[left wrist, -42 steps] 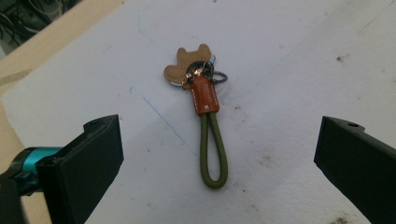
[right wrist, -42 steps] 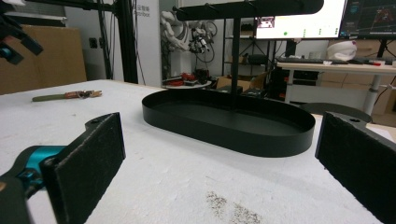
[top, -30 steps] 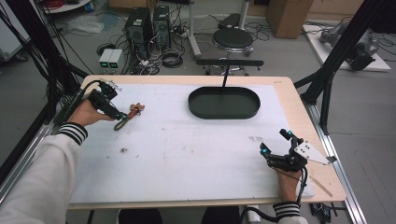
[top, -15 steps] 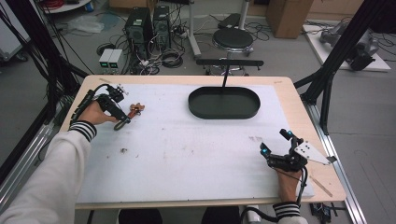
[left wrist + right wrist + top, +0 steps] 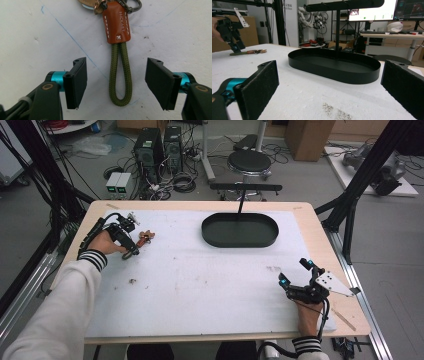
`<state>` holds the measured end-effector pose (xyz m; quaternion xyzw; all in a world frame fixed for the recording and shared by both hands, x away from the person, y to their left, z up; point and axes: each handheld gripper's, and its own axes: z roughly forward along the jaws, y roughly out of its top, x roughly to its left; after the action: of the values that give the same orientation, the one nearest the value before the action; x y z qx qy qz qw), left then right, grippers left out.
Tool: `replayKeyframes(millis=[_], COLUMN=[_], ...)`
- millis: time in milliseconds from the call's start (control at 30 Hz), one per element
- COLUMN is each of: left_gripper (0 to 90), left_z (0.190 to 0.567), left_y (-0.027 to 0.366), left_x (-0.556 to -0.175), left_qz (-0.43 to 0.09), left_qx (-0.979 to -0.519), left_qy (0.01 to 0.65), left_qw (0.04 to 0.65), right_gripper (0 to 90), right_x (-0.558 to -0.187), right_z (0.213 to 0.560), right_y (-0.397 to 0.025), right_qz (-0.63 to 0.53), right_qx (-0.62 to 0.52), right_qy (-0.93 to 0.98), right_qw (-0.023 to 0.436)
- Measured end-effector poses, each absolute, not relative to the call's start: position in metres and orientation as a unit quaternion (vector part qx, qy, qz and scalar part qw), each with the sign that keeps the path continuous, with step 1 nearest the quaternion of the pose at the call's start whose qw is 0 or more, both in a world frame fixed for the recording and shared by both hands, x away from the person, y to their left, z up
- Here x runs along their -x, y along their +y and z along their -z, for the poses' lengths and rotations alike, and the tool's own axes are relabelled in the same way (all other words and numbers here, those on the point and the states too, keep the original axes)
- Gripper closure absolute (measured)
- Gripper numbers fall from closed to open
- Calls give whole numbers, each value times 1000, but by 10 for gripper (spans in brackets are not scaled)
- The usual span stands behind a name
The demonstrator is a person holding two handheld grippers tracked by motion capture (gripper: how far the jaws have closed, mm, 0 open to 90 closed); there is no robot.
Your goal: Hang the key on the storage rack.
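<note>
Two grippers: one in each of the person's hands, at opposite sides of the white table (image 5: 210, 285).
Left gripper (image 5: 116, 82): jaws spread wide, one either side of the olive cord loop, touching nothing; in the high view it sits at the table's far left (image 5: 131, 251).
Keychain (image 5: 117, 23): lies flat on the white surface at the far left of the table, its loop end toward the left gripper.
Cord loop (image 5: 120, 75): olive green braided cord, doubled, lying between the open jaws and apart from both.
Leather tab (image 5: 116, 22): tan, white-stitched, with a stitched cross; stamped letters read roughly "HICKAET", not fully legible.
Metal ring and clip (image 5: 132, 6): at the tab's far end, partly cut off.
Right gripper (image 5: 296, 279): jaws wide apart, holding nothing, near the table's right front edge.
Black oval tray (image 5: 337, 66): beyond the right gripper, with a black post and crossbar rising at its far side.
Blue pen lines (image 5: 75, 42): drawn across the surface beside the cord.
</note>
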<state>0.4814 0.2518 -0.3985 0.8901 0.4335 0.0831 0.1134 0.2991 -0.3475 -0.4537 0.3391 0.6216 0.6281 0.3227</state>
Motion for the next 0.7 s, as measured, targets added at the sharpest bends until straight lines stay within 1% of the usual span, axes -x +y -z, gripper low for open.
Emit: replayKeyframes(millis=[233,333,433,633,700], left_gripper=[451,507,515,568,617], left_z=[400,401,402,402,402], left_y=[250,250,250,250,250], left_x=[-482,-482,-483,-483,-483], left_qz=[-68,-62,-59,-54,-51], left_qx=[-885,-884,-883,-880,-879], left_qy=[448,452,455,462,464], left_qw=[103,99,100,97,95], right_gripper=[4,4,5,4,4], right_x=[-299,-299,-299,-299,-299], right_z=[454,454,454,454,454], right_y=[-348,-348,-348,-348,-348], right_qz=[-628,-628,-628,-629,-629], right_qx=[-339,-338,-339,-339,-339], right_qy=[622,622,622,621,621], right_qw=[322,324,322,321,322])
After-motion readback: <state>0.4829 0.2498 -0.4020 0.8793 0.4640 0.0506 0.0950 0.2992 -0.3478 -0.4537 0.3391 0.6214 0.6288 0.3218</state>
